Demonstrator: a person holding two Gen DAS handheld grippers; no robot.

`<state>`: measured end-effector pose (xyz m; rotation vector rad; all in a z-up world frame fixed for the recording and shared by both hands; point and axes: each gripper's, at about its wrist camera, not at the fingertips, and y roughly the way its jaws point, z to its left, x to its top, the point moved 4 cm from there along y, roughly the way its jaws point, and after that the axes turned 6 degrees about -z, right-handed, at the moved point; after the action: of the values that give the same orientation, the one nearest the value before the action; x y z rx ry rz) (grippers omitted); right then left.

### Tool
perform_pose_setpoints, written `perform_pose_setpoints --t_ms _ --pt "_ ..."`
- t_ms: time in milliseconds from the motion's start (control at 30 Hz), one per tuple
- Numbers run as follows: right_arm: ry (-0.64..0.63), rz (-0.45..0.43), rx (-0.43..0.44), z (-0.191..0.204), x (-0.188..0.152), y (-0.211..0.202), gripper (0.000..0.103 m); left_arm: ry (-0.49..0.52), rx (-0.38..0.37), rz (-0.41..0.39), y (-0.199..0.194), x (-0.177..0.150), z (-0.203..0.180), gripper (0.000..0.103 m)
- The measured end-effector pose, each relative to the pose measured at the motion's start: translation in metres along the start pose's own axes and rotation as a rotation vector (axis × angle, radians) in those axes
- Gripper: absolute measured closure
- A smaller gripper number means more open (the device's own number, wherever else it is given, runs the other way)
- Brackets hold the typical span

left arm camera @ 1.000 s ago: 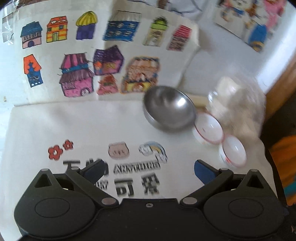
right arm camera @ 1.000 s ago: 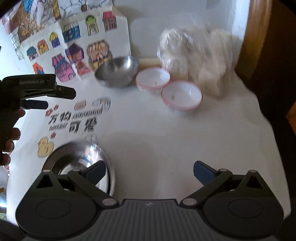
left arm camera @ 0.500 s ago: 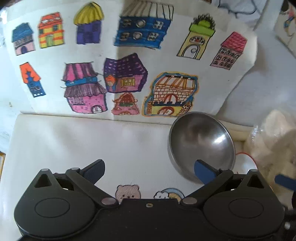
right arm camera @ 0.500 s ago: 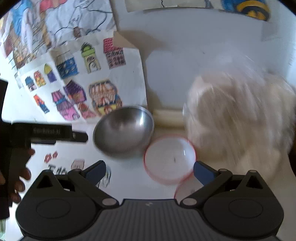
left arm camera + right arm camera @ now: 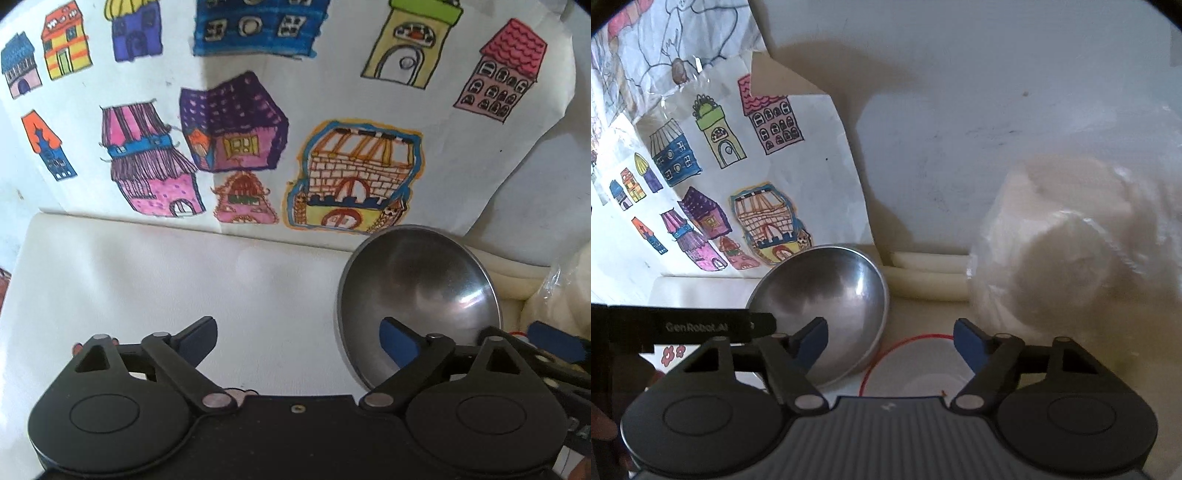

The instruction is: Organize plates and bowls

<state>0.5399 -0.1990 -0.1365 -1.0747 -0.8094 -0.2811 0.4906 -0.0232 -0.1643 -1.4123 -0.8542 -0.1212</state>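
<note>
the round stainless steel bowl [image 5: 417, 295] sits on the white table cover [image 5: 147, 295] at the far side, close to the wall, with a bright glint on its inner curve. just behind it stands a sheet of paper with hand-drawn coloured houses [image 5: 258, 129], propped against the wall; the brick house with a yellow border sits right above the bowl's far rim in the left wrist view.

the left gripper [image 5: 297, 338] is spread wide, its blue-padded fingers [image 5: 399, 343] apart and holding nothing. its right finger lies over the near left part of the steel bowl, while its left finger hangs over bare table cover. whether that finger touches the bowl cannot be told.

the right gripper [image 5: 890, 341] is also spread wide with nothing between its fingers. its left finger shows in front of the steel bowl's inside, and its right finger is above the white bowl with a thin red rim [image 5: 916, 365], which lies just to the right of the steel bowl and near to the camera. the black body of the left gripper reaches in from the left edge of the right wrist view.

to the right, a clear plastic bag of pale round items [image 5: 1071, 258] rests by the wall, blurred. two cream tubes [image 5: 931, 277] lie along the wall between the steel bowl and the bag.
</note>
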Motion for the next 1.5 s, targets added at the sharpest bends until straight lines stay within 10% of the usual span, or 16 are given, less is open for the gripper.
perform_pose_setpoints --t_ms 133,400,1033,1500 --pt "0.008 -0.004 0.006 0.004 0.001 0.008 0.038 -0.021 -0.004 0.031 0.006 -0.004 -0.002 0.026" --pt "-0.015 0.044 0.019 0.005 0.001 0.023 0.08 -0.083 -0.115 0.072 0.013 -0.007 -0.006 0.086" --pt "0.046 -0.001 0.012 0.027 -0.019 -0.07 0.087 -0.005 -0.258 0.064 -0.074 -0.03 0.005 0.088" --pt "0.269 -0.013 -0.182 0.015 -0.13 -0.198 0.087 0.26 -0.47 0.174 -0.13 -0.122 -0.035 0.087"
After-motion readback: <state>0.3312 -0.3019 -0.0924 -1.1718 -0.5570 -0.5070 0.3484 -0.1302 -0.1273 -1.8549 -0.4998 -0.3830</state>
